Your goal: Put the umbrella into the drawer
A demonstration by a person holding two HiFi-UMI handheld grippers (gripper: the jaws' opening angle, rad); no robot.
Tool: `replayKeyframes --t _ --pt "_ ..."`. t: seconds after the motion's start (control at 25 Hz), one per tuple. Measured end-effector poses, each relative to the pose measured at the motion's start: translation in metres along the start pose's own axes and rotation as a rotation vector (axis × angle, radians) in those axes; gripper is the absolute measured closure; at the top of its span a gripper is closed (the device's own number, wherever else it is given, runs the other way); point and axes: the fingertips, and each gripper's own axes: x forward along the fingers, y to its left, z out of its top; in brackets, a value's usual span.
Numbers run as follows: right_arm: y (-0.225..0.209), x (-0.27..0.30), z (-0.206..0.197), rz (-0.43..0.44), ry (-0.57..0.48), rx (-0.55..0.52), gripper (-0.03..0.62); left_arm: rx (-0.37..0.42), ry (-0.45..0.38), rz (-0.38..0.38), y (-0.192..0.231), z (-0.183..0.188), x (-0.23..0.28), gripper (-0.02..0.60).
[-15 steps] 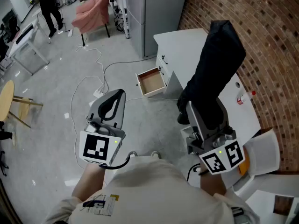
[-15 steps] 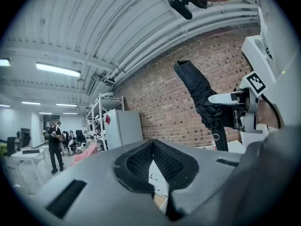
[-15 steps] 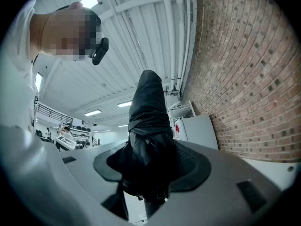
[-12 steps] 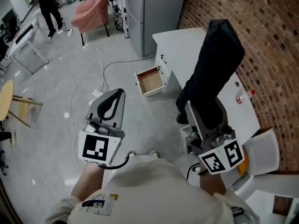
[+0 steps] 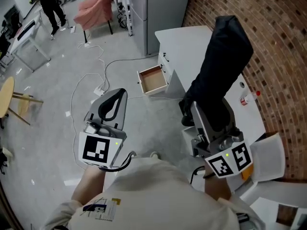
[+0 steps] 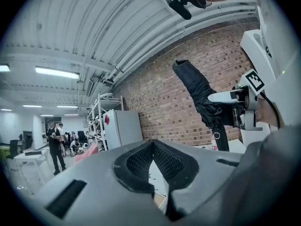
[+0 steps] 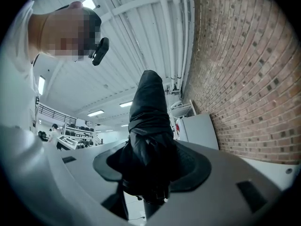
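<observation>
A folded black umbrella [image 5: 221, 63] stands nearly upright in my right gripper [image 5: 207, 115], which is shut on its lower part, near the handle. In the right gripper view the umbrella [image 7: 148, 121] fills the space between the pads of the right gripper [image 7: 149, 166]. My left gripper [image 5: 123, 94] hovers over the floor to the left, shut with nothing in it; its pads meet at the tips in the left gripper view [image 6: 153, 144]. The umbrella [image 6: 197, 91] also shows there at the right. An open wooden drawer [image 5: 152, 80] sticks out of the white cabinet [image 5: 184, 44] ahead, between the two grippers.
A small bottle [image 5: 248, 99] stands on the white top by the brick wall. Cables [image 5: 91, 80] trail over the grey floor. A tall grey cabinet [image 5: 153, 13], a pink armchair [image 5: 96, 8], a person [image 5: 48, 1] and a round wooden table [image 5: 5, 99] stand further off.
The view has shifted slightly, so the drawer sits a little higher in frame. Both grippers keep their poses and the umbrella stays gripped.
</observation>
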Motion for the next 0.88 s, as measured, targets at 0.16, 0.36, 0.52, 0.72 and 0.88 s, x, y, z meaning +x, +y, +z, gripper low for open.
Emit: replayKeyframes --t 0.16,0.36,0.52,0.72,0.88 --pt "-0.006 -0.012 -0.003 0.017 0.015 0.002 0.358 -0.003 0.01 0.014 -0.014 -0.003 -0.001 0.574" --pt "-0.013 -0.023 -0.006 0.029 0.031 0.007 0.358 -0.001 0.022 0.025 -0.028 -0.004 -0.003 0.574" --pt "-0.023 -0.028 -0.006 0.035 0.034 0.021 0.358 0.003 0.019 0.031 -0.037 0.001 -0.001 0.574" --pt "-0.035 -0.026 -0.006 0.036 0.033 0.015 0.358 0.048 0.036 0.03 -0.044 0.001 0.005 0.574" --pt "-0.042 -0.019 -0.009 0.029 0.031 -0.003 0.358 0.036 0.03 0.018 -0.043 -0.004 0.016 0.574"
